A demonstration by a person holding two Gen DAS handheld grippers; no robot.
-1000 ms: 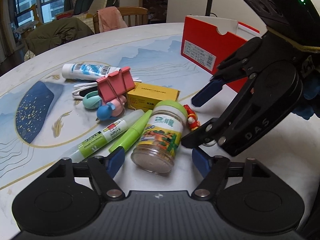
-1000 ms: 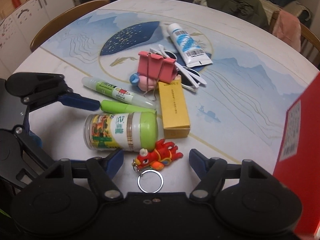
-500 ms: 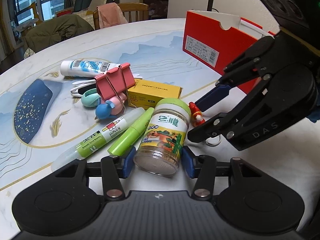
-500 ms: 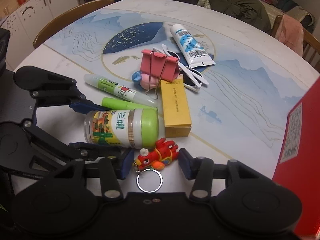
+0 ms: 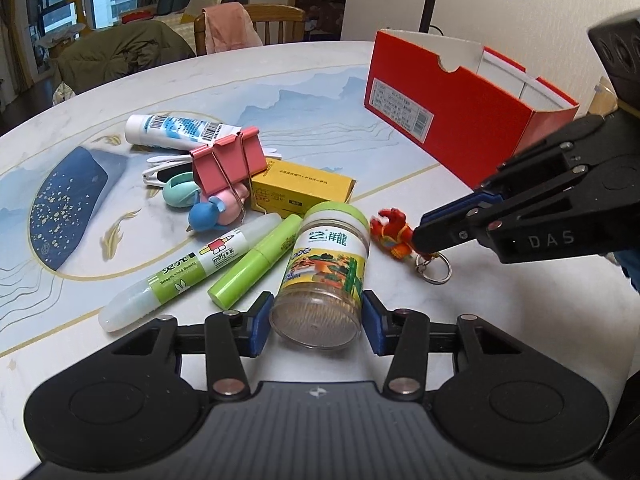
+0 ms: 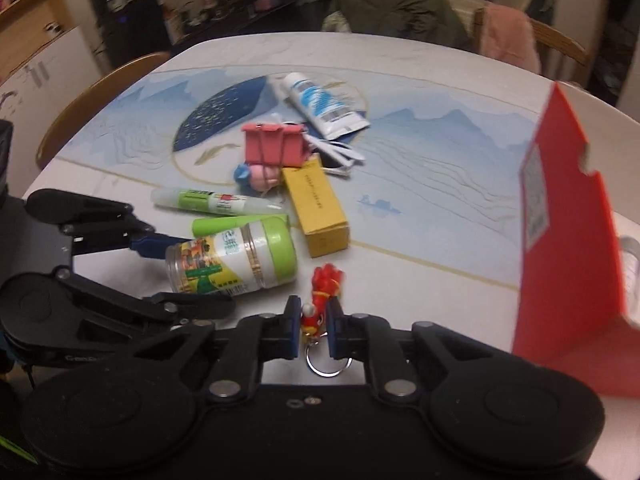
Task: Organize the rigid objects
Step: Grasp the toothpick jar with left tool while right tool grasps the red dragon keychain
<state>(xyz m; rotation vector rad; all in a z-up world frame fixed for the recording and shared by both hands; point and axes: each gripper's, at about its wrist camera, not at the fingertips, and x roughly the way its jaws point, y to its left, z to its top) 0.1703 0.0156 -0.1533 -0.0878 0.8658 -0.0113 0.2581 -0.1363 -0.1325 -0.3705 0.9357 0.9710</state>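
Gripping two things at once here: the left gripper (image 5: 316,322) has its blue pads pressed on either side of the jar (image 5: 326,268), which lies on its side on the table (image 5: 320,92) with its green lid pointing away, and the right gripper (image 6: 314,330) is clamped on the little red keychain toy (image 6: 320,300), ring dangling below the pads. The red box (image 5: 460,112) stands open well off to the right, and that looks like the place these belong, though that is my guess. To do this lift well, I'd say bring the jar straight up before swinging it, since the green tube (image 5: 256,266) lies right against it and would roll if nudged; the grip sits near the jar's clear bottom end, so the lid end may sag, worth keeping it level. The toy is small and held by its body, so a slow carry keeps the ring from snagging on the box wall. Running the count from big to small: one box, one jar, one white tube (image 5: 172,132), one yellow carton (image 5: 304,192), one glue stick (image 5: 188,276), one green tube, one pink binder clip (image 5: 228,164), one keychain toy, plus some small pastel pieces (image 5: 200,204) under the clip that I cannot count for sure.
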